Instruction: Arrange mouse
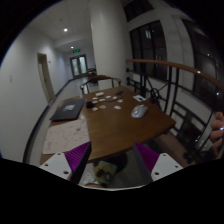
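Tongs (112, 163) spread wide, empty, mouse (139, 111) well beyond.

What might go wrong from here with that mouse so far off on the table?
The mouse lies well beyond the gripper, so a long reach is needed and aim may drift. It sits near the table edge, beside the railing; a nudge might push it off. Papers lie nearby and may get dragged.

The tongs (115, 160) are held high, aimed forward; their two fingers stand apart with purple pads (72, 158) facing inward, nothing pressed between them.
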The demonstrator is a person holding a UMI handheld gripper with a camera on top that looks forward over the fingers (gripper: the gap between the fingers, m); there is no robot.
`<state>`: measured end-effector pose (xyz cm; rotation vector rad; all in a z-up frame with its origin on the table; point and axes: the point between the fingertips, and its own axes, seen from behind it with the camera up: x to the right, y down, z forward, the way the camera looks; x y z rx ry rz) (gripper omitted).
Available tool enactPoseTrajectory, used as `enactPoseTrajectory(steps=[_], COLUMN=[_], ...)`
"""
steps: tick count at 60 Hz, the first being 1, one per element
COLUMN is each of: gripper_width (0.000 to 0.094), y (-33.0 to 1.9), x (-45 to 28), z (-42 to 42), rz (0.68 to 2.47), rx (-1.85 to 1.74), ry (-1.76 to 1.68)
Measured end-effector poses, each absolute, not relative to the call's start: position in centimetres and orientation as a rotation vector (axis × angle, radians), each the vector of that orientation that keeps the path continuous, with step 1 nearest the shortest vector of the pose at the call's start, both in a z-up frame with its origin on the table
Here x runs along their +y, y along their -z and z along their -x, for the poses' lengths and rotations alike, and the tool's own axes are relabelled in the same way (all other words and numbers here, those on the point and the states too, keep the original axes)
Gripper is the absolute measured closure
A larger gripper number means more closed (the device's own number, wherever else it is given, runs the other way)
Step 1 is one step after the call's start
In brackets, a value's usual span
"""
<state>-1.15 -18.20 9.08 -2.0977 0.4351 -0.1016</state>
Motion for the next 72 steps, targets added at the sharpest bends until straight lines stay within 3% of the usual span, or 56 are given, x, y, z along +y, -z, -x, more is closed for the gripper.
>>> enactPoseTrajectory(steps=[6,15,37,49,60,68,72], gripper_width=[0.0082,0.009,0.0086,0.0082,0.0072,0.0096,0.019], y=[-8.6,-6.4,-0.9,1.1,1.9,2.0,2.0], x=[-16.9,-13.4,-2.7,2.6,6.4,8.8,9.0], z=[2.6,-3.2,-18.0,-20.0,-22.3,-22.5,-22.5], rz=[2.116,2.155,2.201,2.21,2.254,2.266,2.266], rx=[0.385,0.38,0.483,0.519,0.438,0.381,0.38], ry=[0.058,0.222,0.268,0.125,0.199,0.196,0.194])
